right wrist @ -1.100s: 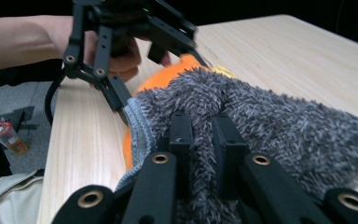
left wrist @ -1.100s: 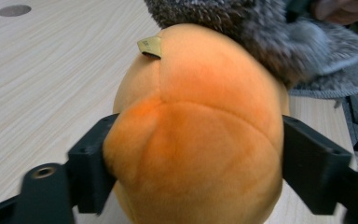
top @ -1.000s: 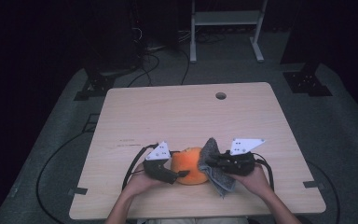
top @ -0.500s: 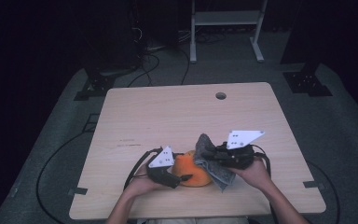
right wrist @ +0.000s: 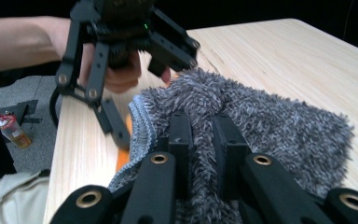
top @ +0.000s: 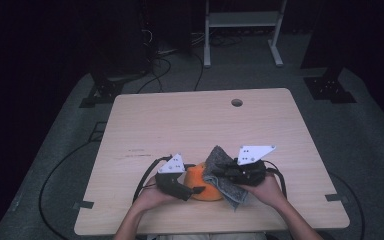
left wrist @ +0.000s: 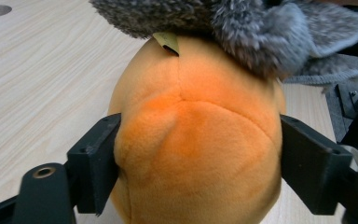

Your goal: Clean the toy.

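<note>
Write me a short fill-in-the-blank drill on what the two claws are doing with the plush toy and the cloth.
1. The left claw has an ____ plush toy between its jaws.
2. The right claw is shut on a fuzzy ____ cloth.
3. The cloth lies draped over the toy's ____.

Missing words: orange; grey; top
</note>
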`<action>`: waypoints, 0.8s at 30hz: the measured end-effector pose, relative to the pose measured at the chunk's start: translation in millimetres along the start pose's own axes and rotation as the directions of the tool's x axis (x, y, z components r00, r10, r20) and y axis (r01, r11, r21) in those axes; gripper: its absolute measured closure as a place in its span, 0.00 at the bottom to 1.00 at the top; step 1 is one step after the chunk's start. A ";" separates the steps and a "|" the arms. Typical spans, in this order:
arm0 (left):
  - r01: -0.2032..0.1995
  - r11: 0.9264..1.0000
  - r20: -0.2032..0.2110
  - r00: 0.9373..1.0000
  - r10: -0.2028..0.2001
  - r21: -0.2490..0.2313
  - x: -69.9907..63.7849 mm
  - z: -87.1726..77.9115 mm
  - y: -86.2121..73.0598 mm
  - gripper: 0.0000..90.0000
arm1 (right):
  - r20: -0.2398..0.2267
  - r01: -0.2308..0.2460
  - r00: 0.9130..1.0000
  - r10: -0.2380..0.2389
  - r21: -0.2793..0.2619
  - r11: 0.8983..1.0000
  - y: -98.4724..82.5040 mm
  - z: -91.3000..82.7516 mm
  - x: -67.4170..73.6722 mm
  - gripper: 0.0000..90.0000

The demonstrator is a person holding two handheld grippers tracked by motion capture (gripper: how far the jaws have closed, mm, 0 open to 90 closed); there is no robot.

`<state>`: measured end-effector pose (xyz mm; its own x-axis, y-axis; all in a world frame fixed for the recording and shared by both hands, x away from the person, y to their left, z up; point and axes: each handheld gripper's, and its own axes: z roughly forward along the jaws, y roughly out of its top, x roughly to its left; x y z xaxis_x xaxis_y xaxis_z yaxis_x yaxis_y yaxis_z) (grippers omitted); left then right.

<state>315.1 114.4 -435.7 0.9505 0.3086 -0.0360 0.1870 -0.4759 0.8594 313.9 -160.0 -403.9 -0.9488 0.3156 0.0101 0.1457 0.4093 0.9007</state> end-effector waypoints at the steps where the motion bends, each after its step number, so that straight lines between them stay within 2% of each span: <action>1: -0.001 1.000 -0.001 1.000 0.001 -0.001 -0.1 0.0 -0.5 0.25 | 0.008 -0.010 1.000 0.010 0.000 1.000 -4.4 -3.9 -1.1 0.88; 3: -0.005 1.000 -0.001 1.000 0.005 -0.001 0.1 -0.5 -1.5 0.25 | 0.019 -0.030 0.999 0.029 0.007 1.000 -12.2 -10.2 -4.1 0.88; 6: 0.009 1.000 0.001 1.000 -0.009 -0.008 1.3 -1.4 -4.4 0.26 | 0.035 -0.069 0.997 0.068 0.016 0.998 -24.7 -17.7 -9.4 0.88; 10: -0.002 1.000 -0.004 1.000 0.002 -0.003 1.6 -3.0 -6.8 0.27 | 0.060 -0.123 0.991 0.120 0.044 0.991 -36.7 -24.7 -18.2 0.88; 13: -0.011 1.000 -0.010 1.000 0.011 -0.001 0.6 -1.4 -7.0 0.28 | 0.065 -0.116 0.992 0.113 0.050 0.992 -31.3 -25.4 -18.5 0.88; 18: -0.027 1.000 -0.006 1.000 0.027 0.003 -0.1 -3.4 -8.6 0.28 | 0.040 -0.091 0.995 0.091 0.003 0.996 -15.1 -20.4 -16.5 0.88; 20: -0.031 1.000 -0.003 1.000 0.031 0.003 0.2 -4.4 -9.7 0.28 | 0.037 -0.095 0.995 0.095 0.009 0.995 -16.1 -16.5 -17.2 0.88; 24: -0.031 1.000 0.000 1.000 0.031 0.001 0.6 -5.3 -11.1 0.28 | 0.027 -0.139 0.990 0.139 -0.010 0.990 -27.2 -15.9 -20.6 0.88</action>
<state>312.3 124.2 -442.6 0.9559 0.2936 -0.0091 0.1574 -0.4859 0.8597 325.0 -191.3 -421.7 -0.9116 0.3920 0.1236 0.2730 0.3527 0.8950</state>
